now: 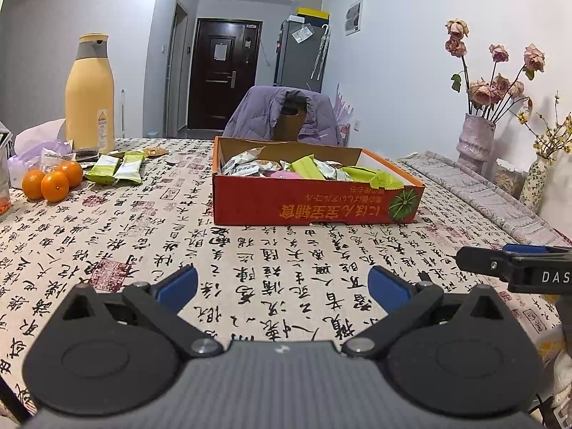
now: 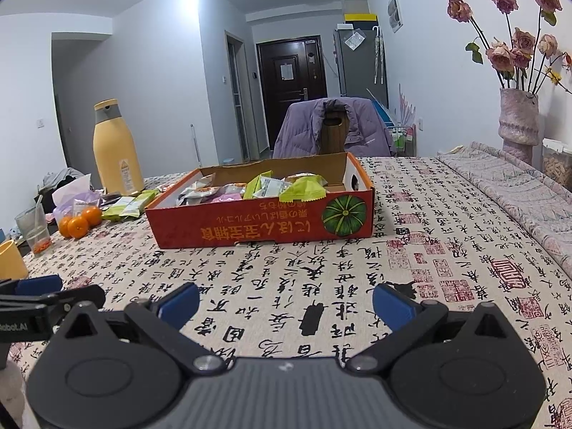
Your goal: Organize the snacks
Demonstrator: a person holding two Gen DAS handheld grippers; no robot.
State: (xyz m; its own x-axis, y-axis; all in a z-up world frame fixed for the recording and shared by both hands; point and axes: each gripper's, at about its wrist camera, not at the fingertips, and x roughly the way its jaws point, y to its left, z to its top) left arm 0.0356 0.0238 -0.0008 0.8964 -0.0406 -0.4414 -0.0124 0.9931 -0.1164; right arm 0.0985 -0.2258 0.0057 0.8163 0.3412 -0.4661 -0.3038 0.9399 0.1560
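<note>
A red cardboard box with a pumpkin picture stands on the table, holding several snack packets in green, pink and white. Two green snack packets lie loose on the cloth to the box's left. My left gripper hovers low over the table in front of the box, open and empty. My right gripper is also open and empty, short of the box; its finger shows at the right edge of the left wrist view.
Three oranges, a tall yellow flask and crumpled wrappers sit at the left. A plastic cup stands near the left edge. A vase of roses is at the right. A chair with a purple jacket stands behind.
</note>
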